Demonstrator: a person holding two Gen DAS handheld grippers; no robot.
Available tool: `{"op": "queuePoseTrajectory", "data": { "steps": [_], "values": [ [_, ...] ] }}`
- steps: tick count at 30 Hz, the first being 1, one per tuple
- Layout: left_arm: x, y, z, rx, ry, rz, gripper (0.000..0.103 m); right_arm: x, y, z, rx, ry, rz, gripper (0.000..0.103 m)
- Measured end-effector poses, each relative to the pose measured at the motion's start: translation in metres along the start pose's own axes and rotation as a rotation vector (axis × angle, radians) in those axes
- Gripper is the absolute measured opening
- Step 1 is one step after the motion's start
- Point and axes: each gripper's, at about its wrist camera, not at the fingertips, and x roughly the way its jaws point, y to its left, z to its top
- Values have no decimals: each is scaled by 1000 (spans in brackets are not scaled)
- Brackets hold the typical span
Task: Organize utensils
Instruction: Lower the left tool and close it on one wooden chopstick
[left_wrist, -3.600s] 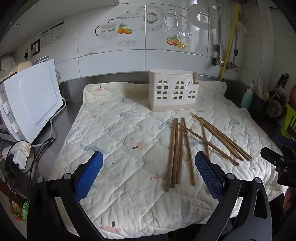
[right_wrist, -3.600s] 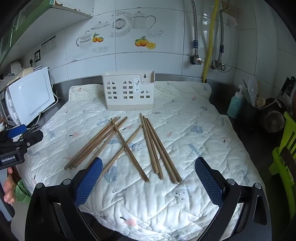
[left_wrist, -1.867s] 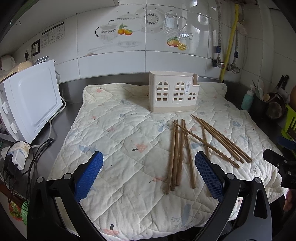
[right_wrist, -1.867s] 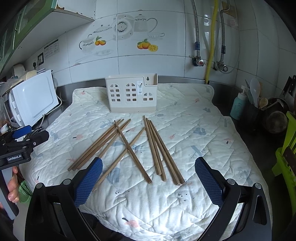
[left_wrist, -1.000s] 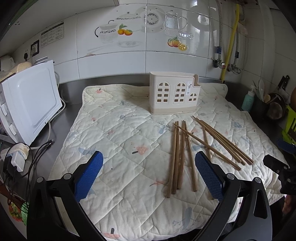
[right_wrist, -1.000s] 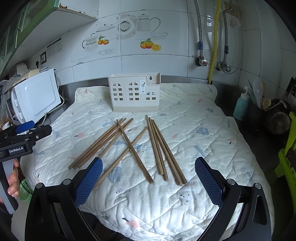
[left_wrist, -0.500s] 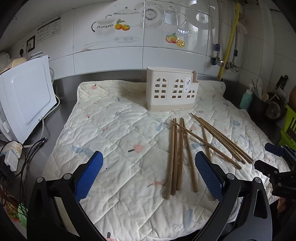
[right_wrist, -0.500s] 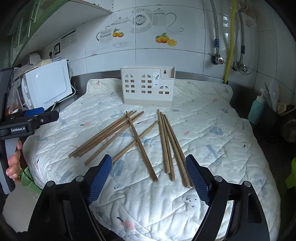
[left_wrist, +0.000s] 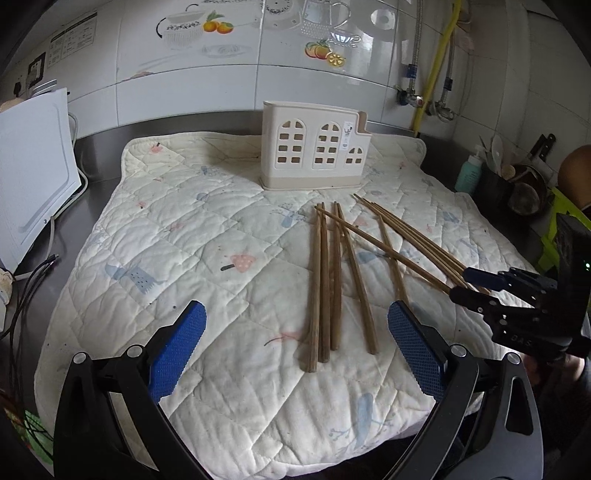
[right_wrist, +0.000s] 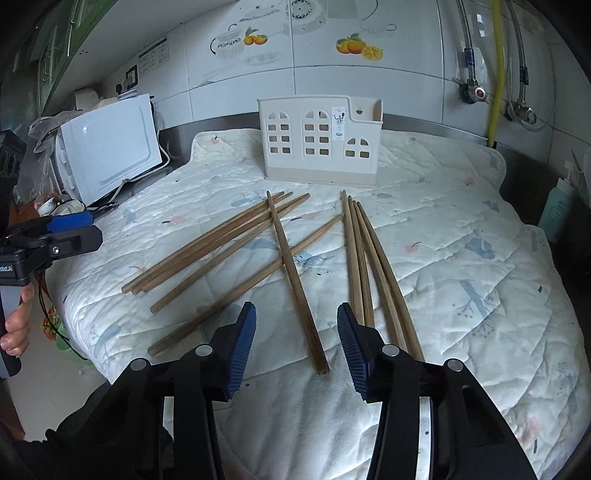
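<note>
Several brown wooden chopsticks (left_wrist: 334, 273) lie loose on a white quilted cloth (left_wrist: 207, 236); they also show in the right wrist view (right_wrist: 295, 273). A cream utensil holder (left_wrist: 314, 146) with window cut-outs stands upright at the back, also seen in the right wrist view (right_wrist: 320, 140). My left gripper (left_wrist: 295, 343) is wide open and empty, above the cloth's near edge. My right gripper (right_wrist: 296, 332) is partly open and empty, its blue pads (right_wrist: 349, 339) on either side of the near end of one crossed chopstick (right_wrist: 295, 277), not touching it.
A white appliance (left_wrist: 29, 177) and cables (left_wrist: 26, 291) stand at the left on the steel counter. A bottle (left_wrist: 467, 173), a dark pot with tools (left_wrist: 524, 188) and a green stool (left_wrist: 554, 236) sit at the right. Tiled wall and pipes (left_wrist: 436, 62) run behind.
My right gripper has moved forward and down towards the chopsticks and its jaws have narrowed from wide open to partly open. My left gripper has edged slightly closer and stays wide open.
</note>
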Motion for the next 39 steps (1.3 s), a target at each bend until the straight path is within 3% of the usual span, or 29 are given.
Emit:
{"op": "queuePoseTrajectory", "data": {
  "steps": [12,21,24,29,32,35,39],
  "values": [
    [12,-21,-14,39,50,-99,92,27,-2,-1,9,62,8,26],
    [12,-23,-18,34,60,-140,86,27,-3,-3,13,35,-1,7],
    [12,-32,-20,43,61,-171,83,21,-4,-3,23,20,-12,7],
    [16,-57,-21,97,49,-237,72,1,-4,0,40,-16,-15,7],
    [27,-71,-20,134,63,-238,63,-14,-8,4,73,-42,-17,7],
    [41,-77,-19,122,109,-263,49,-29,-9,9,91,-72,-32,7],
    [53,-84,-22,105,128,-258,38,-45,-11,11,108,-106,-50,7]
  ]
}}
